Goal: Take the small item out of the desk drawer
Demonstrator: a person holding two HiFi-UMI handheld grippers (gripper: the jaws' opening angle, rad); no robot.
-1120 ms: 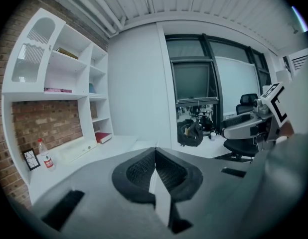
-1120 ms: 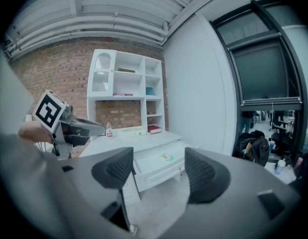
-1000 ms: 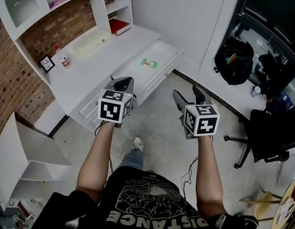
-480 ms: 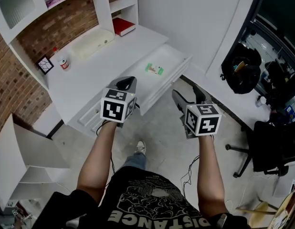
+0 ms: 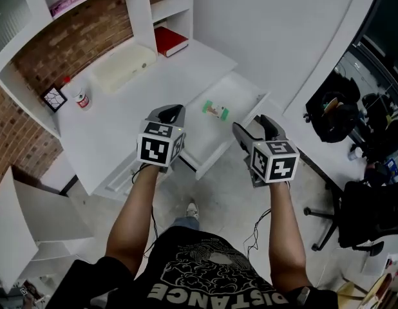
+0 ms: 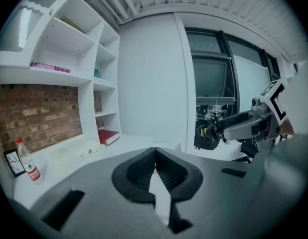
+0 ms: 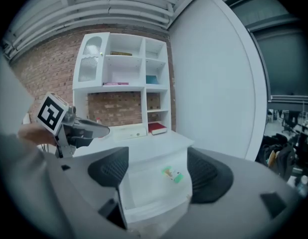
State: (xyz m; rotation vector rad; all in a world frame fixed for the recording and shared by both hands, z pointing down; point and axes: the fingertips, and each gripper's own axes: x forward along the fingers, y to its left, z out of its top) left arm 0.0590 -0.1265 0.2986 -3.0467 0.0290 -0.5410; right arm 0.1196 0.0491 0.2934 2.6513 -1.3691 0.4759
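Note:
The white desk drawer [image 5: 239,99] stands pulled out, and a small green and white item [image 5: 215,110] lies flat on its floor. My left gripper [image 5: 168,111] hovers over the desk edge just left of the drawer, its jaws shut and empty; in the left gripper view [image 6: 155,156] the pads meet. My right gripper [image 5: 252,123] hangs at the drawer's near right corner, short of the item. Its jaws are opening with nothing between them. Between them the right gripper view [image 7: 156,172] shows the drawer [image 7: 154,205] and the item [image 7: 172,175] farther off.
On the desk [image 5: 122,118] lie a cream flat case [image 5: 122,66], a red book [image 5: 170,40], a small bottle [image 5: 82,99] and a framed picture [image 5: 52,97]. A black bag [image 5: 331,111] and an office chair [image 5: 360,214] stand at the right, a white shelf unit [image 5: 28,217] at the left.
Both grippers have come nearer the desk: the open drawer now lies right in front of them. The right jaws stand slightly wider. The left jaws stay shut.

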